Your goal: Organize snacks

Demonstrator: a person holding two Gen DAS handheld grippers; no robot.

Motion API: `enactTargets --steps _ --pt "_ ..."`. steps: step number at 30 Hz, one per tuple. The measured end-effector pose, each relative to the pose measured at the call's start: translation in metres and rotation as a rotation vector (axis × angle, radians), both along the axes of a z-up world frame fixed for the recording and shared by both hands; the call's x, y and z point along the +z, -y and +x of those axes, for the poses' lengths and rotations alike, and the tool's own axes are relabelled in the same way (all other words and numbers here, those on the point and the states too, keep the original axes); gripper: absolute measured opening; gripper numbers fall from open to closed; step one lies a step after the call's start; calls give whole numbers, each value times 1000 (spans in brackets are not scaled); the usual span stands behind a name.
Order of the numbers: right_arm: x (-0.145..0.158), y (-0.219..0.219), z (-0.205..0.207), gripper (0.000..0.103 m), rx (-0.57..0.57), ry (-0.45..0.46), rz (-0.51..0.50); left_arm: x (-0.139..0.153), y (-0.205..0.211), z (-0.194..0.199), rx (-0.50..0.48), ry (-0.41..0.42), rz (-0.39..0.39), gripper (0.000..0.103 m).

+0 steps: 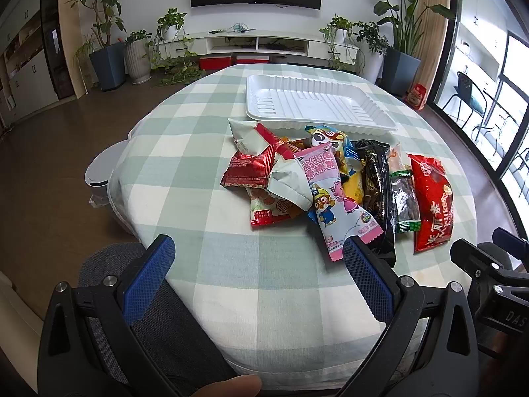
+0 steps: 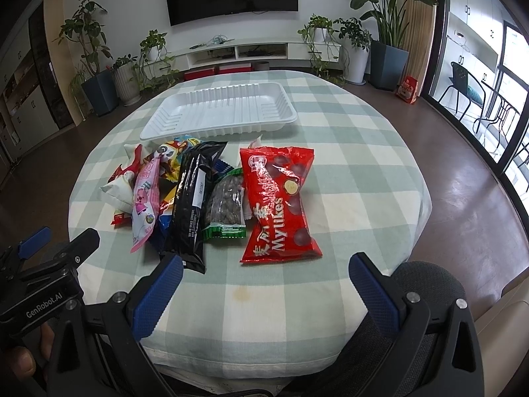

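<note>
The left gripper (image 1: pixel 259 258) hangs over the near edge of the checked tablecloth (image 1: pixel 185 152), jaws spread wide and holding nothing. Ahead of it lies the snack heap: a red-and-white packet (image 1: pixel 251 162) at the left, then a pink cartoon packet (image 1: pixel 327 192) lying over the others, its near end just beside the gripper's right-hand finger, then a long black packet (image 1: pixel 377 178), a clear green-ended bag of nuts (image 2: pixel 226 201) and, rightmost, the red Myukes bag (image 2: pixel 281 198) flat on the cloth. Behind the heap sits the white plastic tray (image 2: pixel 158 125) — nothing inside it, its near rim touching the farthest packets. The right gripper (image 2: pixel 266 266) hovers just short of the Myukes bag, jaws likewise wide apart and holding nothing.
</note>
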State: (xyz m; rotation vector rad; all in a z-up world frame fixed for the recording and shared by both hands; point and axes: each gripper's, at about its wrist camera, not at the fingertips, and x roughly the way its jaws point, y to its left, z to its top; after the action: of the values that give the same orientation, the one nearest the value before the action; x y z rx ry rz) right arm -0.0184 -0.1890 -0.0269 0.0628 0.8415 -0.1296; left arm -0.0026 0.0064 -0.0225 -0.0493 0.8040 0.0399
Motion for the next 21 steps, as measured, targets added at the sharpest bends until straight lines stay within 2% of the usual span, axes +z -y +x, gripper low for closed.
enactTargets --steps 8,12,15,17,18,19,21 --pt "-4 -1 0 103 0 -13 -12 -2 0 0 3 8 11 103" --pt "-2 0 0 102 38 0 -25 1 -8 -5 -53 70 -67 103" --pt "1 10 -1 99 64 3 32 -3 -13 -2 -134 90 -109 103" --pt "1 21 -1 93 74 -8 113 -9 -11 2 -133 52 -50 103" --pt "1 27 1 89 78 -17 153 -13 -13 4 -117 0 -42 103" --pt "-1 32 1 86 78 -30 192 -17 -18 8 -85 -65 -70 103" --pt "-8 40 2 83 74 -64 261 -15 -30 12 -43 -91 -153 103"
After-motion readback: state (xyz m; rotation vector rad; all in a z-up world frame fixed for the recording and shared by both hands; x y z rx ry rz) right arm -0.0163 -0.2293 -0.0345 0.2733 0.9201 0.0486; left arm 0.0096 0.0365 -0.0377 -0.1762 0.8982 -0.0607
